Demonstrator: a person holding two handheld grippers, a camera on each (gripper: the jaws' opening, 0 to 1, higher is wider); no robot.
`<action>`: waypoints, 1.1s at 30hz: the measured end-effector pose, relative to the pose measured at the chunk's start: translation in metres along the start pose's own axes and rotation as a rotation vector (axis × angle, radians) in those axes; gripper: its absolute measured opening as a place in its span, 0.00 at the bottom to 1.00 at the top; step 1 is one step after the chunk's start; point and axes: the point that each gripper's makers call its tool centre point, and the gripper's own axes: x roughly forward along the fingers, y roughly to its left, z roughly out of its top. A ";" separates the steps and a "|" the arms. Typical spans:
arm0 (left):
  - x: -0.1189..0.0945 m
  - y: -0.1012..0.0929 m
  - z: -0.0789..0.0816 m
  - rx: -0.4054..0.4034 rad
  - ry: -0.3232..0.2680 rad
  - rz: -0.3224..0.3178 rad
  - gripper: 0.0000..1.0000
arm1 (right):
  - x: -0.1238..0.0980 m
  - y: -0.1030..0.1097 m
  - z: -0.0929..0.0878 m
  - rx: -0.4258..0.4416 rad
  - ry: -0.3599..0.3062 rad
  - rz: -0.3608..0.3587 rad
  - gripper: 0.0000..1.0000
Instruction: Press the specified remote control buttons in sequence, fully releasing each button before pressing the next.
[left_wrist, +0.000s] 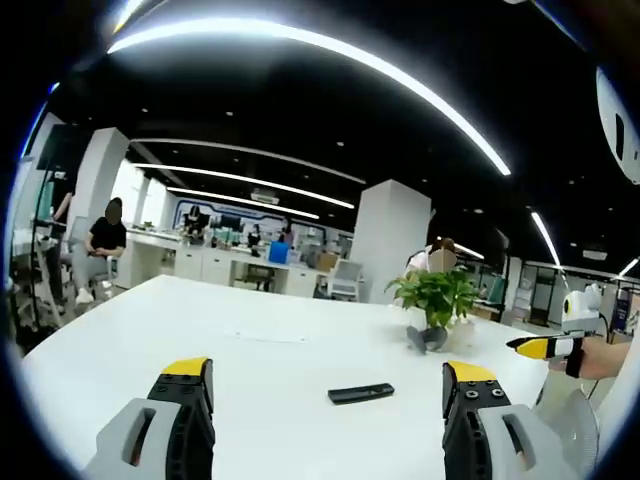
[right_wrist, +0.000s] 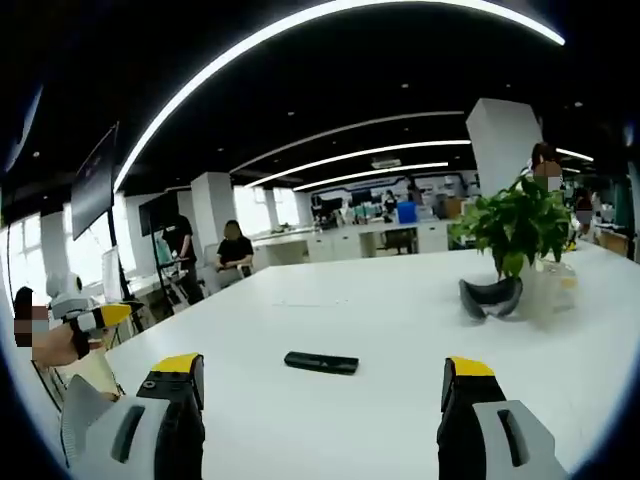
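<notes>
A slim black remote control (left_wrist: 361, 393) lies flat on the white table (left_wrist: 250, 330), a short way beyond my left gripper (left_wrist: 330, 385), whose yellow-tipped jaws stand wide open with nothing between them. In the right gripper view the same remote control (right_wrist: 321, 362) lies ahead of my right gripper (right_wrist: 320, 372), also wide open and holding nothing. The right gripper's yellow tip (left_wrist: 535, 347) comes in at the right edge of the left gripper view, and the left gripper's tip (right_wrist: 105, 316) shows at the left edge of the right gripper view.
A potted green plant (left_wrist: 437, 300) stands on the table behind the remote, with a dark curved object (right_wrist: 490, 297) at its base. People sit at desks (left_wrist: 100, 245) in the office beyond. White pillars (left_wrist: 390, 240) rise behind the table.
</notes>
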 end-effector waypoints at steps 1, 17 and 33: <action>0.000 0.000 0.000 0.000 0.000 0.000 0.98 | 0.000 0.000 0.000 0.000 -0.001 -0.001 0.99; -0.002 0.001 0.000 0.002 0.001 0.004 0.98 | 0.000 0.003 0.003 0.002 -0.005 0.000 0.99; -0.001 0.000 -0.001 0.000 0.004 0.002 0.98 | -0.001 0.001 0.003 0.022 -0.013 0.002 0.99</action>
